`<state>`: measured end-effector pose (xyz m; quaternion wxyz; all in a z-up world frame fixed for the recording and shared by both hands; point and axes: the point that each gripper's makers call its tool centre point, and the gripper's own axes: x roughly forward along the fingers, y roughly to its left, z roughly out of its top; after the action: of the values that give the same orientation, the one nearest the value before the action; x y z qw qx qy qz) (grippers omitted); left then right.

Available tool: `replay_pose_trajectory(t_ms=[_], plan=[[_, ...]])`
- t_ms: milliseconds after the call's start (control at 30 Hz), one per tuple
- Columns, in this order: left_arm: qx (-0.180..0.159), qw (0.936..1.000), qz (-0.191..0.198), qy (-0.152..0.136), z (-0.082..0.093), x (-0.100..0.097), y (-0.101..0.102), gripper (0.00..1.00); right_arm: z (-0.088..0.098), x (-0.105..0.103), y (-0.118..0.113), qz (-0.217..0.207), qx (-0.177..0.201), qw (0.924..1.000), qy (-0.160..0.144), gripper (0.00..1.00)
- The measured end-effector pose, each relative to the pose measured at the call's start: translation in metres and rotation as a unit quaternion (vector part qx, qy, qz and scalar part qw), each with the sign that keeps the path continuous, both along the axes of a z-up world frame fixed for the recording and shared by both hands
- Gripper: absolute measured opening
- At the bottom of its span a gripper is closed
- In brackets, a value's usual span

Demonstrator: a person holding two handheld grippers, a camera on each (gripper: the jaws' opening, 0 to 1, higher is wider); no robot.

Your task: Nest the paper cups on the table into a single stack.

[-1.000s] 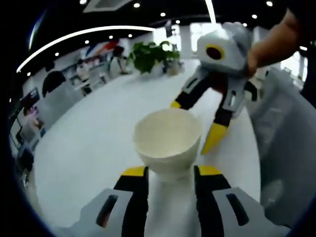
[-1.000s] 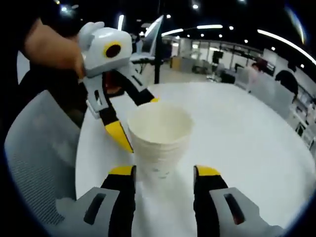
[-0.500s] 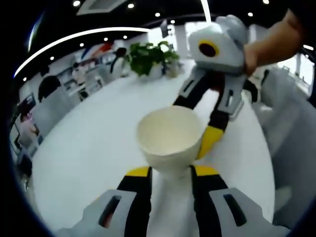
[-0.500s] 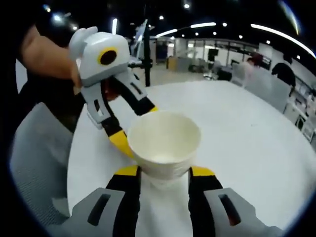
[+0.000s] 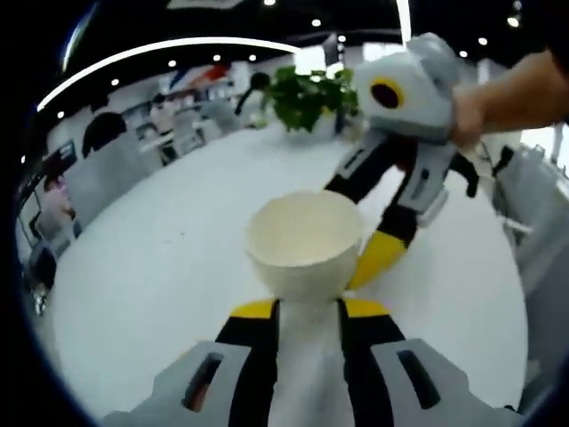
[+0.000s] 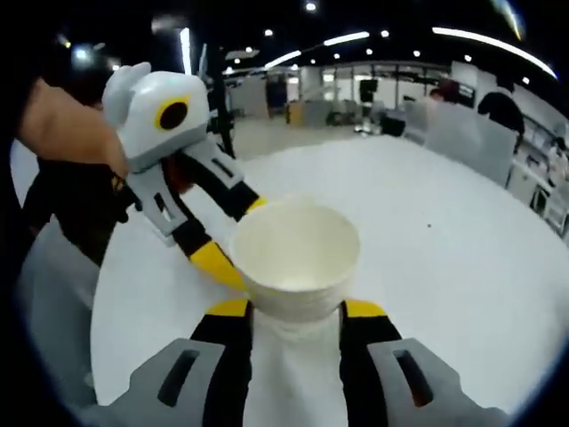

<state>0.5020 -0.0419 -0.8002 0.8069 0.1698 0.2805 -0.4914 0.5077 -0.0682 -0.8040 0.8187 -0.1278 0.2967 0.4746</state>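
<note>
A white paper cup (image 5: 304, 242) stands up between my left gripper's (image 5: 307, 307) yellow-tipped jaws, which press on its narrow base. It is the same cup (image 6: 296, 253) in the right gripper view, where my right gripper (image 6: 296, 307) is shut on its base from the opposite side. The right gripper (image 5: 357, 227) reaches in from the upper right of the left gripper view, one jaw behind the cup and one beside it. In the right gripper view the left gripper (image 6: 238, 233) comes in from the left. I cannot tell whether the cup rests on the white table (image 5: 151, 267).
The round white table (image 6: 444, 249) spreads wide around the cup. A potted plant (image 5: 307, 89) stands at its far edge. Grey chairs (image 5: 538, 240) (image 6: 49, 294) sit at the table's rim. A person's hands (image 5: 507, 98) (image 6: 62, 124) hold the grippers.
Both pairs of jaws have narrowed onto the cup's base, and the cup sits closer and lower between them. Both views have shifted a little with the hands.
</note>
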Motion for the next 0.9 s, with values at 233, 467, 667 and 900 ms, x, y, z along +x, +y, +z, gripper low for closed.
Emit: replay_pose_trajectory(t_ms=[233, 467, 667, 900], plan=[[-0.022, 0.9993, 0.029, -0.012, -0.008, -0.02, 0.004, 0.75, -0.004, -0.024, -0.006, -0.036, 0.022, 0.9991, -0.01, 0.63], [-0.066, 0.993, 0.096, -0.018, 0.002, -0.056, 0.041, 0.86, 0.008, -0.062, -0.046, -0.107, 0.035, 0.9917, -0.061, 0.83], [-0.086, 0.9857, 0.142, -0.03, 0.017, -0.093, 0.078, 0.91, 0.028, -0.108, -0.072, -0.162, 0.069, 0.9815, -0.074, 0.97], [-0.105, 0.9776, 0.178, -0.041, 0.038, -0.139, 0.106, 0.96, 0.052, -0.154, -0.088, -0.183, 0.074, 0.975, -0.101, 1.0]])
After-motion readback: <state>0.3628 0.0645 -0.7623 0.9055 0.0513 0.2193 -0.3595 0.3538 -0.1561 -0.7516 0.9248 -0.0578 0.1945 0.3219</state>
